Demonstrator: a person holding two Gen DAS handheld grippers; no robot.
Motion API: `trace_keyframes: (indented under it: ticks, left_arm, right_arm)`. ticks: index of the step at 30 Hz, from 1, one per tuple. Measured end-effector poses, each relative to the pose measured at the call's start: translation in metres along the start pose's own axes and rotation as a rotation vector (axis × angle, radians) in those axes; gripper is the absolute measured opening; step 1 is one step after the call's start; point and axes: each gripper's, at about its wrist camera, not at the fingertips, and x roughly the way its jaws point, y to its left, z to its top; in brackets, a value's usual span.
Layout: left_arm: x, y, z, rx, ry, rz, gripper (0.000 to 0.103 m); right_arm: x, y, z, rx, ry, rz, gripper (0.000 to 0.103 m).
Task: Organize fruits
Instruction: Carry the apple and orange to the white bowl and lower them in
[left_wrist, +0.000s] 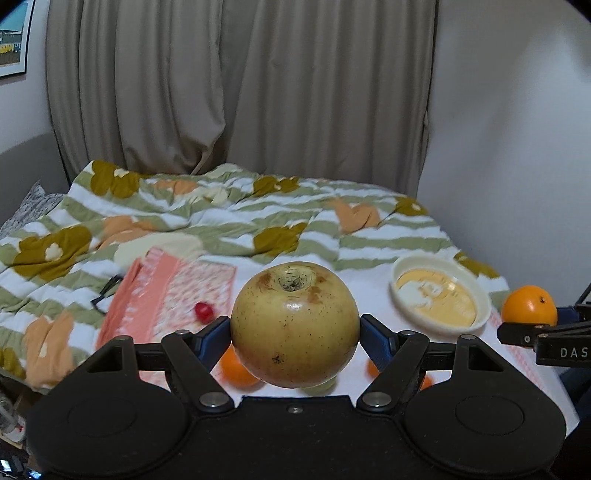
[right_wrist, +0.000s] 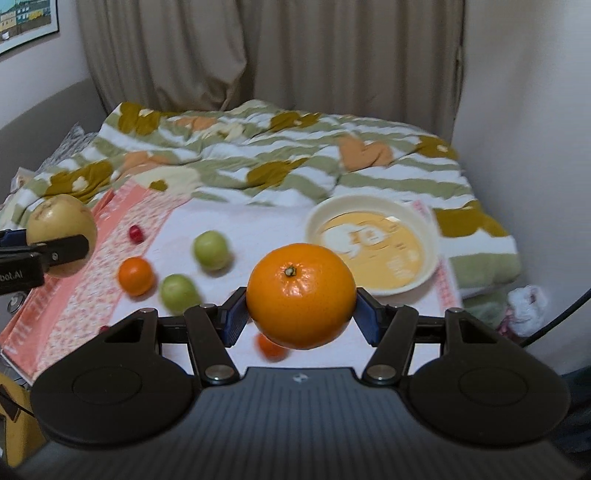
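A: What is each tool doing right now?

B: The left tool (left_wrist: 295, 328) is pinching a yellowish apple (left_wrist: 295, 325) from both sides, its blue pads pressing on the widest part, so the round fruit is not slipping out. The right tool (right_wrist: 300, 306) is clamping a large orange (right_wrist: 300, 295) the same way, stem end facing up.

A: Are both fruits resting on anything?

B: No, both are hanging in the air above the white cloth (right_wrist: 258, 225) that is covering part of the bed (right_wrist: 258, 147). I am judging that they are being carried clear of the smaller fruit below.

A: Where are they probably going?

B: Most likely to the cream bowl (right_wrist: 428, 236), which is sitting empty at the cloth's far right, nearer the right tool. That is a guess from the task only.

A: What is lying loose on the cloth?

B: Two green fruits (right_wrist: 211, 249) and (right_wrist: 179, 291), a small orange (right_wrist: 135, 276), another small orange one (right_wrist: 271, 347) showing under the held orange, and a red fruit (right_wrist: 135, 233) on the pink patterned mat (right_wrist: 74, 295).

A: Anything worth watching?

B: The bowl is shallow, so the apple and orange may be crowding it; I would be setting them down gently, one at a time.
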Motion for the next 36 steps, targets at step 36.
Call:
trace_keyframes:
  ticks: [36]
  left_arm:
    - [0.271, -0.19, 0.07, 0.23, 0.187, -0.175, 0.079]
  right_arm:
    - [0.163, -0.203, 0.096, 0.061, 0.079, -0.026, 0.075]
